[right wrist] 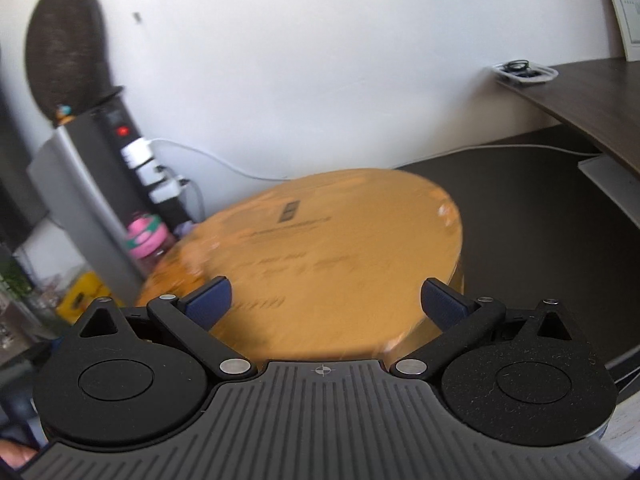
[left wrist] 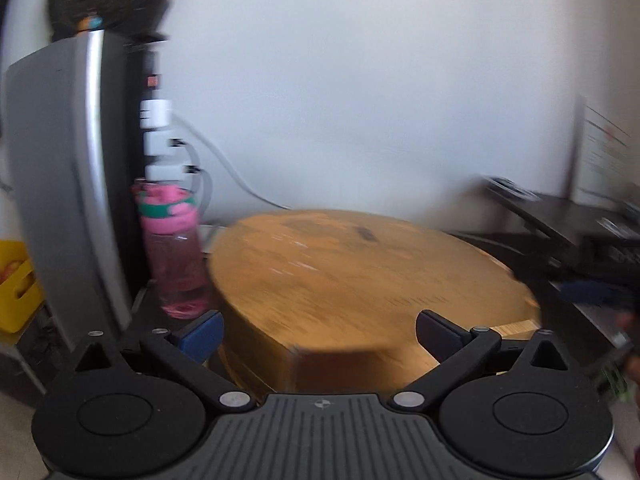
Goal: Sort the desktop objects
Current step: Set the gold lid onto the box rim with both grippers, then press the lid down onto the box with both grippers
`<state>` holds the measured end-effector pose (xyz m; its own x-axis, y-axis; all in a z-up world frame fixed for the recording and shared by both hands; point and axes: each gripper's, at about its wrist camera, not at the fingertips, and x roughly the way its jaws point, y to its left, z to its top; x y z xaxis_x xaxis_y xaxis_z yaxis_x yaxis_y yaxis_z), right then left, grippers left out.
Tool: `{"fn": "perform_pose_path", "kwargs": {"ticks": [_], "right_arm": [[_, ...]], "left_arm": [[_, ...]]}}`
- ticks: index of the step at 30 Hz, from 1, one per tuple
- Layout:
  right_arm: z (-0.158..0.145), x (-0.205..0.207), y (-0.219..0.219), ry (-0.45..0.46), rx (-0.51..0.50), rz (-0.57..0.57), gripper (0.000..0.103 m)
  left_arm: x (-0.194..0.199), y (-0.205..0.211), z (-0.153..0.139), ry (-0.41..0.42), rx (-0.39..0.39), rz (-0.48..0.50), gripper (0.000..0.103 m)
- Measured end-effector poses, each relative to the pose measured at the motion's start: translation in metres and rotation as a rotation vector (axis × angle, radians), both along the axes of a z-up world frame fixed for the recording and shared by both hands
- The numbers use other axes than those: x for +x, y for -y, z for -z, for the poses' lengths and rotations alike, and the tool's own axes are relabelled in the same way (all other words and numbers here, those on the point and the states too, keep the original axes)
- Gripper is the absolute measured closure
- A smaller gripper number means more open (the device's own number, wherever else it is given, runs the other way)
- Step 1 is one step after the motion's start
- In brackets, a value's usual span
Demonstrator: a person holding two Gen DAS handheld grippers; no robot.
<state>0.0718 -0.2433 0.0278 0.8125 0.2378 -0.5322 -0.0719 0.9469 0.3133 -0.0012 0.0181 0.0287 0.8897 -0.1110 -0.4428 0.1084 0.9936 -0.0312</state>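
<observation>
- The left gripper (left wrist: 320, 330) has its jaws spread wide and holds nothing; its blue pads sit on either side of the near corner of the cardboard box (left wrist: 360, 264), apparently just above or against it, though the blur leaves contact unclear.
- The right gripper (right wrist: 326, 300) is likewise spread and empty, hovering over the near edge of the same box (right wrist: 320, 248), with both pads above the top face.
- The box lies flat on the dark desk (right wrist: 520, 216), close to the white wall, and looks too wide for either jaw to span its top.
- Judgement: the step in hand seems to be getting a hold on the box, so each gripper would do best pinching a thin edge or flap rather than the broad face.
- Both views are smeared by motion; slowing down before closing would help the pads land squarely.
- A pink water bottle (left wrist: 176, 256) stands just beside the box's left side, against a grey tower (left wrist: 68, 184) with plugs and cables (left wrist: 224, 160); sliding the box leftwards could tip it.
- Keeping both grippers level should stop the box from twisting.
</observation>
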Motion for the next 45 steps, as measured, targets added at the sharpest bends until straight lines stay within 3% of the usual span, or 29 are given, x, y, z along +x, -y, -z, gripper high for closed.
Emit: {"fn": "perform_pose_path", "kwargs": {"ticks": [2,5,11,14,20,27,31,34,39,42,45], "right_arm": [[0.002,-0.008,-0.007,-0.015,-0.045,0.014,0.0],[0.003,-0.018,-0.01,-0.018,-0.099,0.047,0.0],[0.008,-0.021,-0.013,-0.058,-0.077,0.082,0.0],[0.005,-0.022,-0.018,-0.034,-0.084,0.087,0.001],[0.001,-0.012,-0.03,0.015,-0.126,0.08,0.009],[0.008,0.002,-0.047,-0.001,-0.183,0.051,0.009],[0.009,0.007,-0.052,-0.003,-0.187,0.04,0.009],[0.01,0.007,-0.057,-0.003,-0.201,0.026,0.009],[0.014,0.007,-0.061,-0.018,-0.224,0.01,0.009],[0.012,0.004,-0.057,-0.011,-0.216,0.015,0.008],[0.011,0.002,-0.05,-0.008,-0.206,0.025,0.008]], "left_arm": [[-0.008,0.009,0.005,-0.008,0.024,0.053,0.001],[-0.007,0.011,0.009,0.018,0.047,0.035,0.001],[0.009,0.005,0.007,0.06,0.022,0.023,0.001],[0.015,0.002,0.002,0.076,0.001,0.023,0.001],[0.032,-0.005,0.004,0.053,-0.028,0.011,0.001],[0.051,-0.029,0.011,0.015,-0.036,-0.096,0.001],[0.061,-0.041,0.021,-0.067,-0.023,-0.149,0.001],[0.061,-0.049,0.032,-0.119,-0.056,-0.159,0.0],[0.058,-0.048,0.039,-0.16,-0.006,-0.168,0.0],[0.054,-0.048,0.037,-0.159,-0.011,-0.184,0.001],[0.045,-0.043,0.028,-0.082,0.014,-0.169,0.001]]}}
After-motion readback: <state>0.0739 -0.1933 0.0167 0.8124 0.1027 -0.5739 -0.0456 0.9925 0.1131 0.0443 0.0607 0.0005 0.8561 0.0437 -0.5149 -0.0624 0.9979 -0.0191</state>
